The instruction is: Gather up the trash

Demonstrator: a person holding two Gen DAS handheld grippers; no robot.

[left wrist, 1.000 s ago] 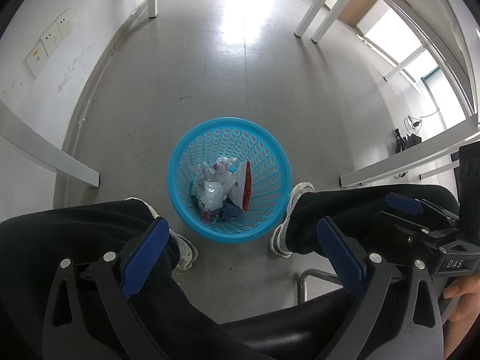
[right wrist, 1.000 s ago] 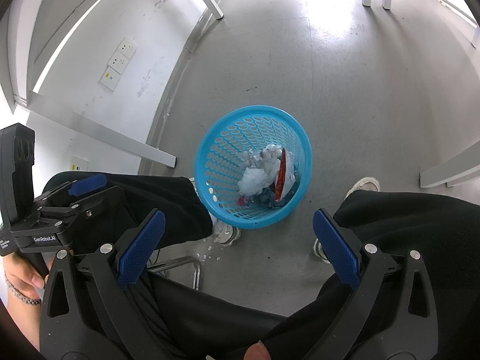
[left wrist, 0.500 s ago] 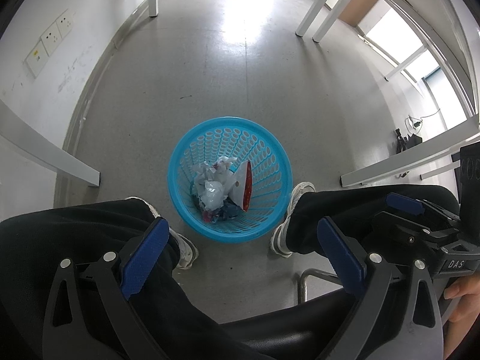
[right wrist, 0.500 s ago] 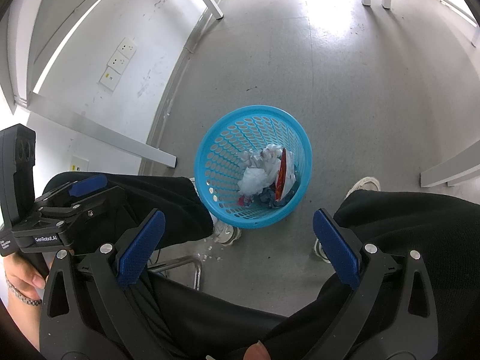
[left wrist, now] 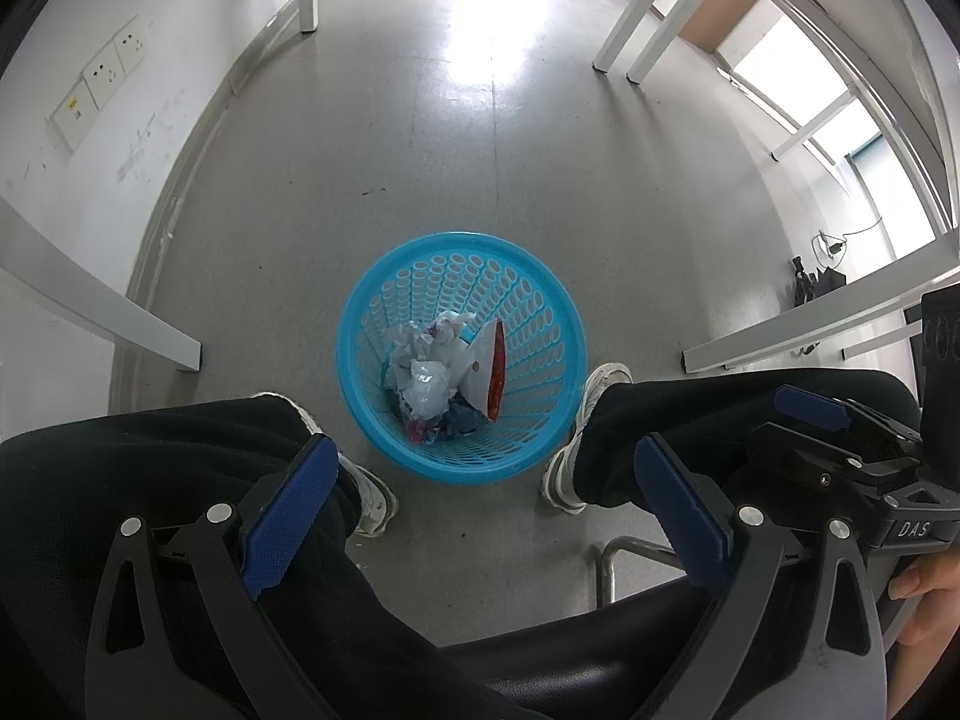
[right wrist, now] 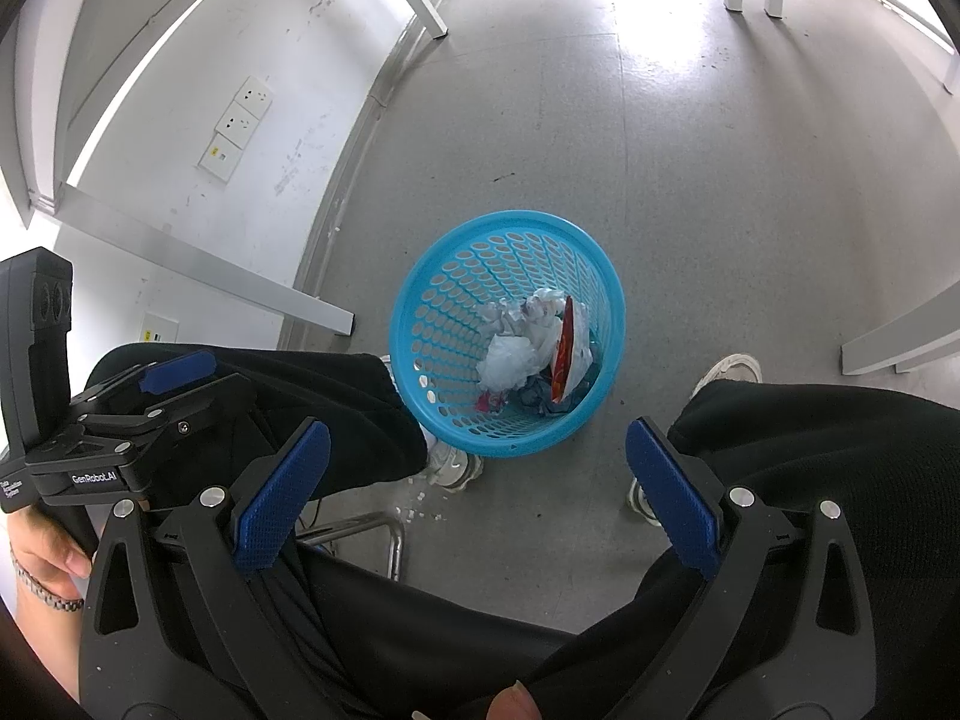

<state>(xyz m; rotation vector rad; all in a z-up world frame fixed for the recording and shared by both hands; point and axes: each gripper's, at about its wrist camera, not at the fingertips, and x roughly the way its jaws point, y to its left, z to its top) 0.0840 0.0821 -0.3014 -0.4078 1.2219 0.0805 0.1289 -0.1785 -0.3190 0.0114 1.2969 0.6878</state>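
Both grippers, left gripper [left wrist: 477, 495] and right gripper [right wrist: 477, 489], hover with jaws spread and empty; the blue basket [left wrist: 555, 324] of trash [left wrist: 429, 381] sits on the floor just beyond them, centred between both.

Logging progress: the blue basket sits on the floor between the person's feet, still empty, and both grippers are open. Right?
Not quite: the blue basket already holds crumpled trash, as the left wrist view shows. It does sit between the feet, and the left gripper and right gripper are open.
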